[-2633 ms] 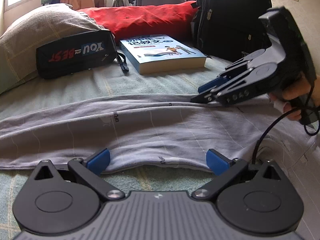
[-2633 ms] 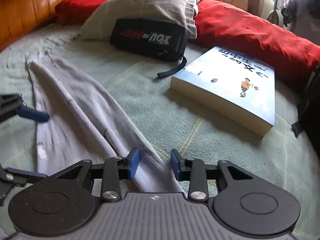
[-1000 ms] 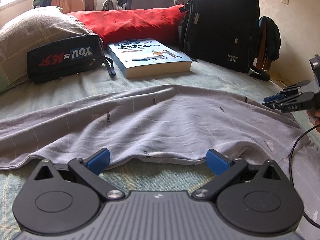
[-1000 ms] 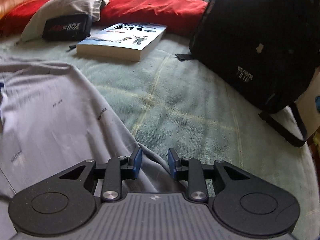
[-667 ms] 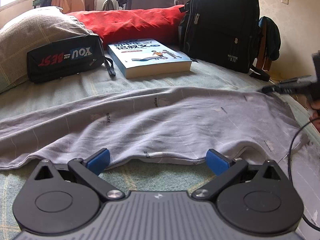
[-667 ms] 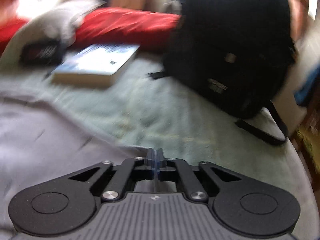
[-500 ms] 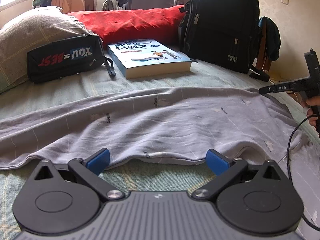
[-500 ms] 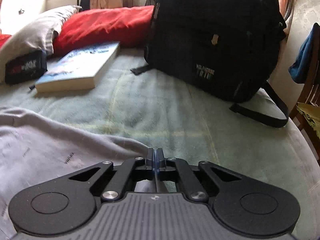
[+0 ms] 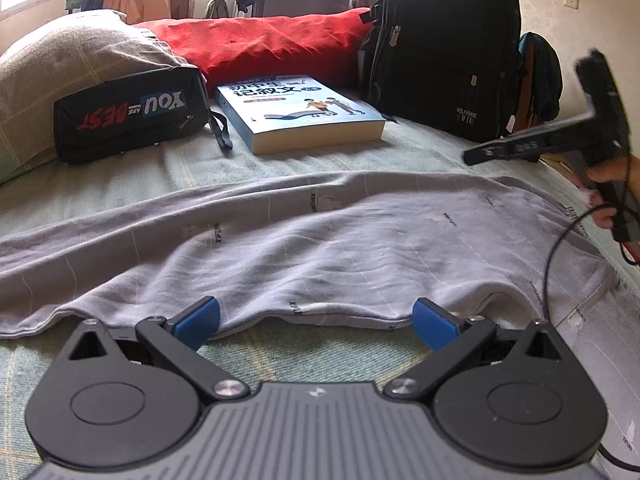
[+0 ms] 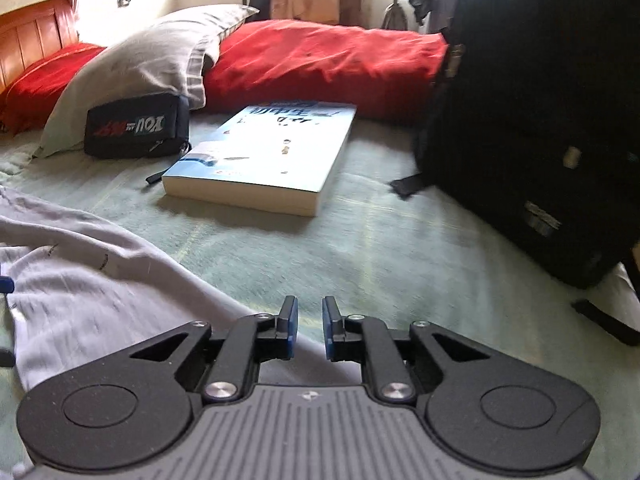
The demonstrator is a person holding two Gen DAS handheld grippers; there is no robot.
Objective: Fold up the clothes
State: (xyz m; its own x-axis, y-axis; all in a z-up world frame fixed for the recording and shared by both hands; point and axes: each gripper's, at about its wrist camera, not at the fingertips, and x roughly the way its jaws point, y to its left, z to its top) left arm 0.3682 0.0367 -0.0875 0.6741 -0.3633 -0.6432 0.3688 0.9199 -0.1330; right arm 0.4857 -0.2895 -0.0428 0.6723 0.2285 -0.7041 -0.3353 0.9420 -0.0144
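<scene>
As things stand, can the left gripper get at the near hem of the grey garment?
Probably yes. The left gripper is open, with the garment hem lying flat between its fingertips and nothing on it; the right gripper is off at the far edge.

Low wrist views; shared book [image 9: 300, 112]

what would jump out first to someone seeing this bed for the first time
The wide grey garment spread across the near half of the green bed draws the eye first, its hem just ahead of the open left claw. Behind it lie a thick blue book and a long red cushion, with a big black backpack standing at the right.
</scene>
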